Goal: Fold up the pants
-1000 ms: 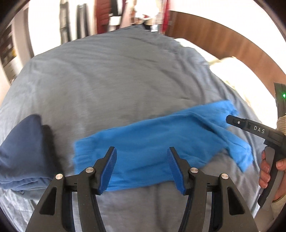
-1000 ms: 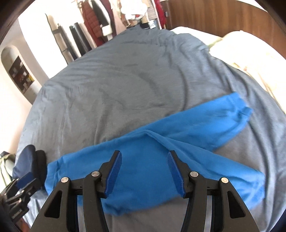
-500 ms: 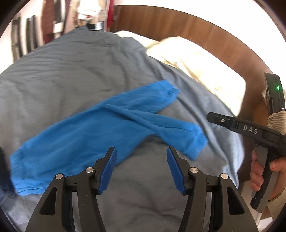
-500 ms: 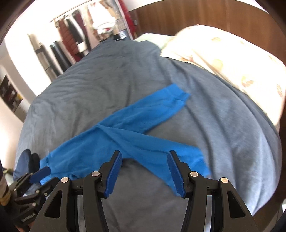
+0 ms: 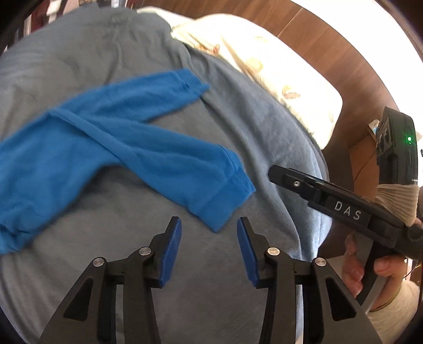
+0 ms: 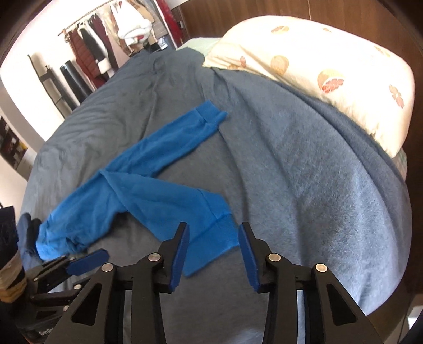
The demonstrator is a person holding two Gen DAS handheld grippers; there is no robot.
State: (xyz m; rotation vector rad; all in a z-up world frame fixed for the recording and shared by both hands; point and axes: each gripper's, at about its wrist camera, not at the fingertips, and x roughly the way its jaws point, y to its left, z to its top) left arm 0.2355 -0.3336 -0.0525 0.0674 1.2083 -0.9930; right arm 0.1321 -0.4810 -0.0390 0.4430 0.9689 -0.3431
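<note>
From the left wrist, the blue pants (image 5: 111, 148) lie flat on the grey blanket (image 5: 264, 127), legs splayed in a V toward the pillow (image 5: 285, 79). The near leg's ribbed cuff (image 5: 224, 201) sits just beyond the left gripper (image 5: 208, 238), whose jaws are closing with only blanket between them, nothing held. The cloth looks thin, soft and light (a knit, by the ribbing), so it should drape and slide readily over the blanket; the cuff's thicker band seems the surest place to pinch. The right gripper (image 5: 275, 174), held in a hand (image 5: 370, 267), hovers on the pillow side of that cuff.

From the right wrist, the right gripper (image 6: 212, 246) is narrowing too, the near cuff (image 6: 211, 246) in line with the gap between its pads but not pinched. The far cuff (image 6: 211, 115) lies nearer the pillow (image 6: 330, 66). The blanket (image 6: 304, 172) is soft and creased. A wooden headboard (image 6: 238, 16) stands behind the pillow, a clothes rack (image 6: 105, 39) well away from it.
</note>
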